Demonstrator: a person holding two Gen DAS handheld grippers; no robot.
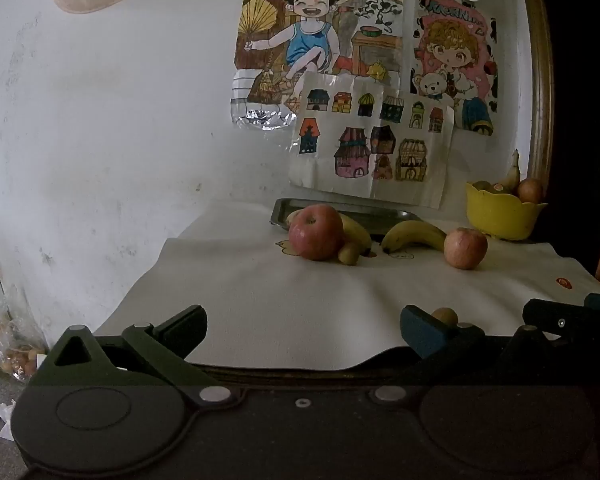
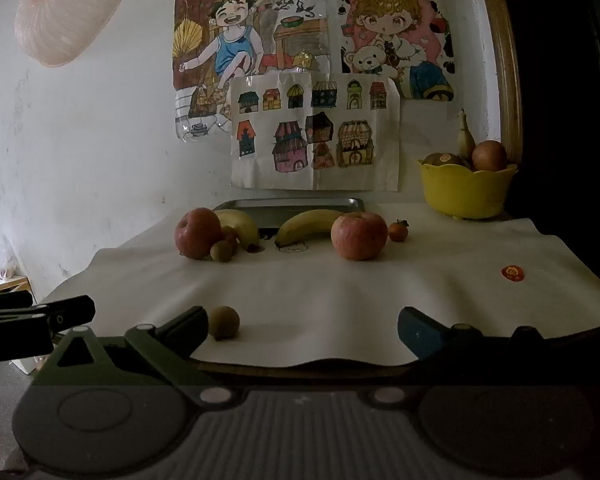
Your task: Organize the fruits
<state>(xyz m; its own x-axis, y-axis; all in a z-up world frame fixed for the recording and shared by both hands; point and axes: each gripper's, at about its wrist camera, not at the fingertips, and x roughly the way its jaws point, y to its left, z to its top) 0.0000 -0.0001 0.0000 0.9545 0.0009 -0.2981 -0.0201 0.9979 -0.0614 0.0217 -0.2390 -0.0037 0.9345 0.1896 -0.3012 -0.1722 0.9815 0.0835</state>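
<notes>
Nearest, a small brown fruit (image 2: 223, 322) sits by my right gripper (image 2: 300, 330); both grippers, left gripper (image 1: 302, 330) too, gape wide, empty. Sorting unstarted; next: close on it.

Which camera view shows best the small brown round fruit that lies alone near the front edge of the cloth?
The right wrist view: there the small brown fruit shows almost whole on the white cloth. In the left wrist view a blue finger hides most of it.
</notes>
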